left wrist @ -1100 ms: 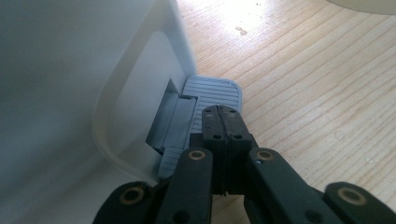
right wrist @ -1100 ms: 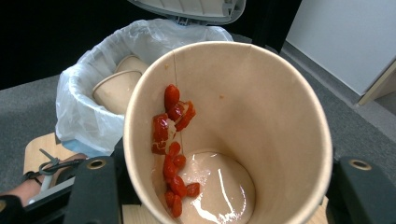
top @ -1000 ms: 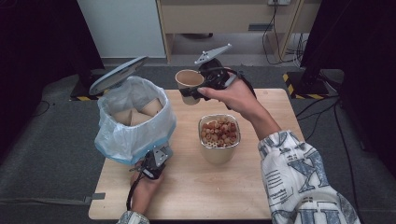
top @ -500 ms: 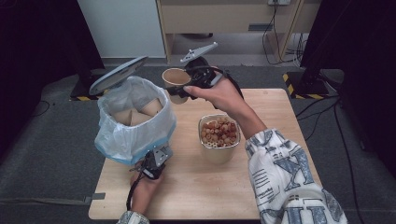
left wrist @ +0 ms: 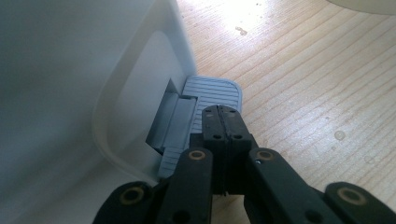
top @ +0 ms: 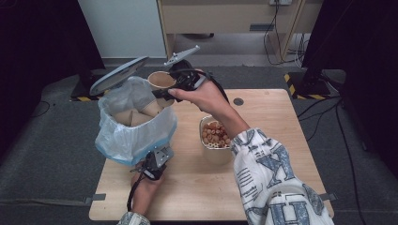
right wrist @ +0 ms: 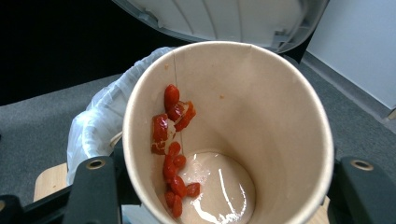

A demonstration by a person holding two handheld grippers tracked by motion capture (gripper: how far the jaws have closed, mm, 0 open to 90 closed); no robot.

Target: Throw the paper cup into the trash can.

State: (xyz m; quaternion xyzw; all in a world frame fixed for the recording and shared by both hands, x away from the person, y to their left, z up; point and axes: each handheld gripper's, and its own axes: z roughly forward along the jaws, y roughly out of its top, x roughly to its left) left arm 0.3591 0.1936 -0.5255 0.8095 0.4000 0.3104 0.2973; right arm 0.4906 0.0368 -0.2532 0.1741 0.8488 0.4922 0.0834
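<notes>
Upper centre of the high view, the right hand-held gripper clamps a paper cup above the lined bin's rim; lower left, the left hand-held gripper, jaws together, presses the bin's pedal.

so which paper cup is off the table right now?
The paper cup in the right gripper, over the bin. The snack-filled cup stands on the table.

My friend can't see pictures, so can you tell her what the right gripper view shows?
A tan paper cup, held in the right gripper, has red saucy bits stuck to its inside wall and a shiny pale puddle at the bottom. Behind it are a white plastic-lined bin and its raised grey lid.
</notes>
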